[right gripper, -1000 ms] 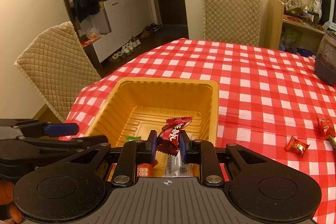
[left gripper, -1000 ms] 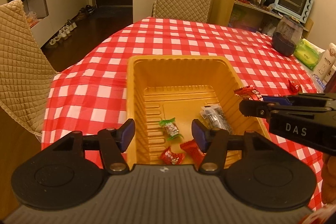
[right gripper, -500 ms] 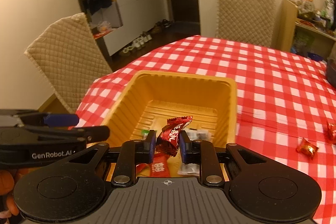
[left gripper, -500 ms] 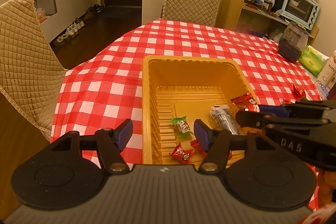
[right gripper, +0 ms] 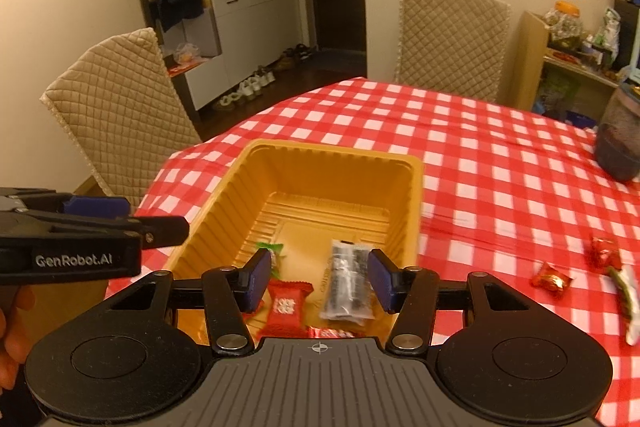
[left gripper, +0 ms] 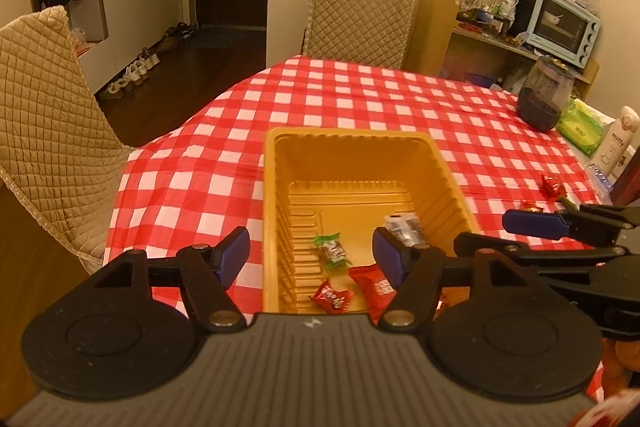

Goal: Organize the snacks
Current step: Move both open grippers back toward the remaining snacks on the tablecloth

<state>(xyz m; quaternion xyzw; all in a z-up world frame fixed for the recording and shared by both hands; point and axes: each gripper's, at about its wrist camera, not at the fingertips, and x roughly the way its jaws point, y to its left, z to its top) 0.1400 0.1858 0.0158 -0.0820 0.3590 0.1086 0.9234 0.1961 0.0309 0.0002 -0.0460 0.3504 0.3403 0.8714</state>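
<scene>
Orange tray (left gripper: 276,187); red-checked tablecloth (left gripper: 360,99)

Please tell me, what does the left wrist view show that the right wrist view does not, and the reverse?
Only the left wrist view shows the blue oven, the green tissue pack and the white bottle.

Only the right wrist view shows the long green-tipped wrapper on the cloth.

Both show the yellow tray, the green candy, the clear packet, red candies in the tray, and both grippers, left and right, jaws opening with nothing between them.

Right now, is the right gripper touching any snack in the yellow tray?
Apart. In the right wrist view the right gripper is opening, its blue pads pressing nothing; the snacks lie below in the yellow tray.
</scene>
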